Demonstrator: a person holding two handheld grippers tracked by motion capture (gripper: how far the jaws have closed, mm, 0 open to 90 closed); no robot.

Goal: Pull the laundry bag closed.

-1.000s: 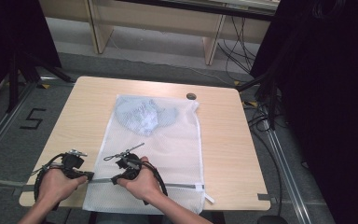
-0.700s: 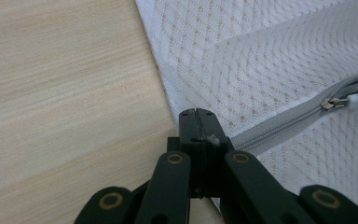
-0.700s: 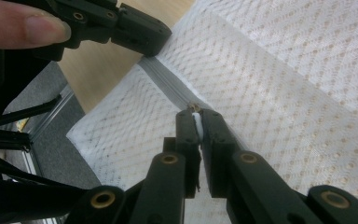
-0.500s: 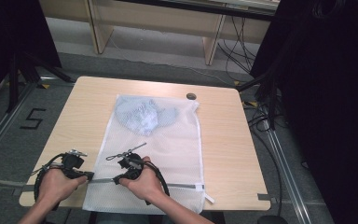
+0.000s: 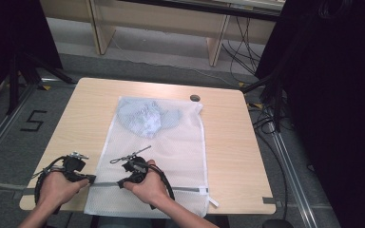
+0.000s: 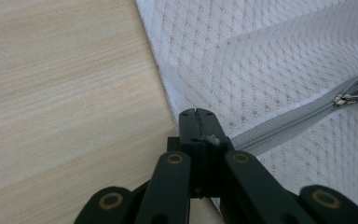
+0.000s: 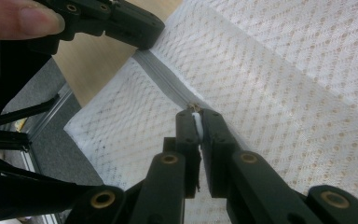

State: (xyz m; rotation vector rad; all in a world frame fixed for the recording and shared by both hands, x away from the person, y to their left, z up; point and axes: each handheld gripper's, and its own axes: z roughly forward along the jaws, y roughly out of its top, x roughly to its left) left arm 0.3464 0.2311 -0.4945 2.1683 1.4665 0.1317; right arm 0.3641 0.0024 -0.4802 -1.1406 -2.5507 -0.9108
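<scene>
White mesh-cloth bag (image 5: 168,156) (grey zip (image 6: 284,128)), matt pale wood-grain table (image 5: 237,142).

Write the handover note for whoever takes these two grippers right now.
Left gripper: shut on the zipper end at the mesh laundry bag's left edge.
Right gripper: shut on the white zipper pull, close beside the left gripper.
The bag lies flat on the table, a blue-grey garment inside at the far end.
Done: both grips set.
Left, probably: draw the pull along the grey zipper.
</scene>
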